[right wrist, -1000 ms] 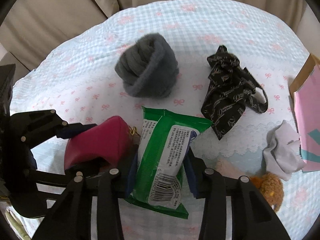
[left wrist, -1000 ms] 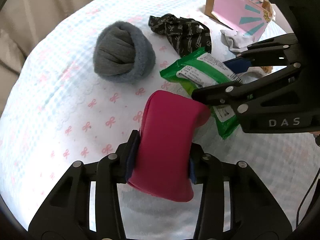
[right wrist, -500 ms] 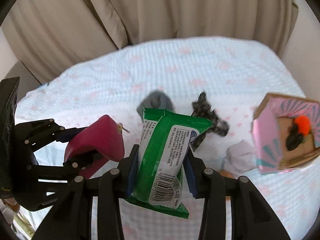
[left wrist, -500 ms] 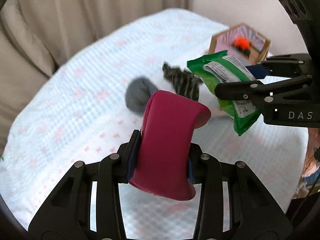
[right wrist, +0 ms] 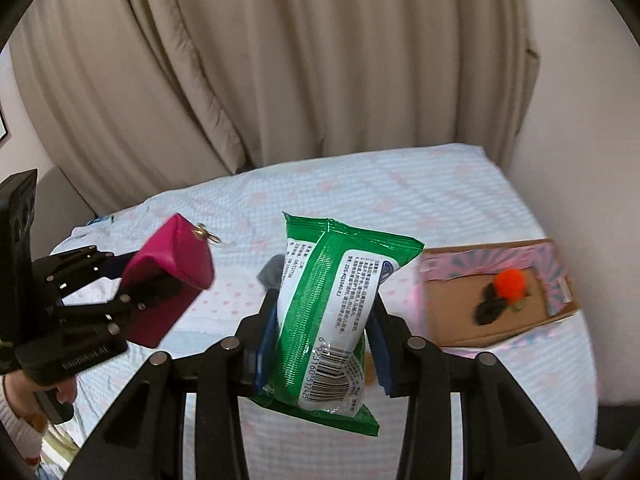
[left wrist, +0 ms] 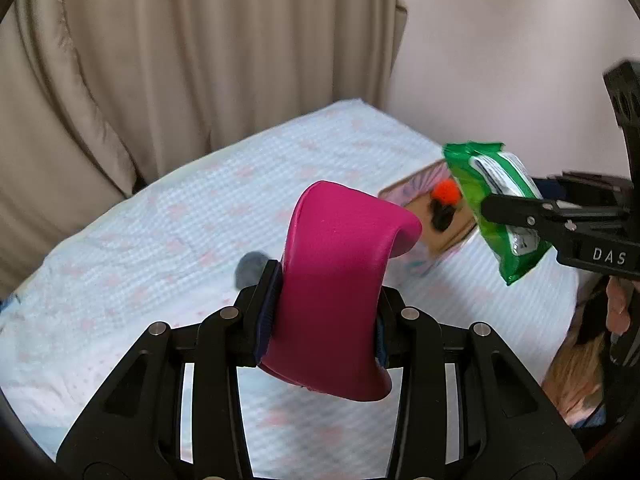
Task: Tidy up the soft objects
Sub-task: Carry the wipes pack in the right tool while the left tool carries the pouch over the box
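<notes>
High above the bed, my left gripper (left wrist: 324,312) is shut on a magenta pouch (left wrist: 336,280), its blue pads pressed on both sides. The same pouch (right wrist: 168,276), with a small gold ring on its top, shows at the left of the right wrist view. My right gripper (right wrist: 324,340) is shut on a green pack of wet wipes (right wrist: 332,312), which stands up between the pads. This pack (left wrist: 500,204) hangs at the right of the left wrist view. A grey rolled cloth (left wrist: 250,268) lies on the bed far below, mostly hidden behind the held things.
A pink cardboard box (right wrist: 496,304) lies open on the right side of the bed, with an orange pom-pom (right wrist: 509,283) and a dark item inside. The bed has a pale blue sheet (right wrist: 400,192) with pink bows. Beige curtains (right wrist: 280,60) hang behind it.
Both grippers have risen well above the bed, each still holding its thing. The bed and its objects now look small and far. The open box has come into view.
</notes>
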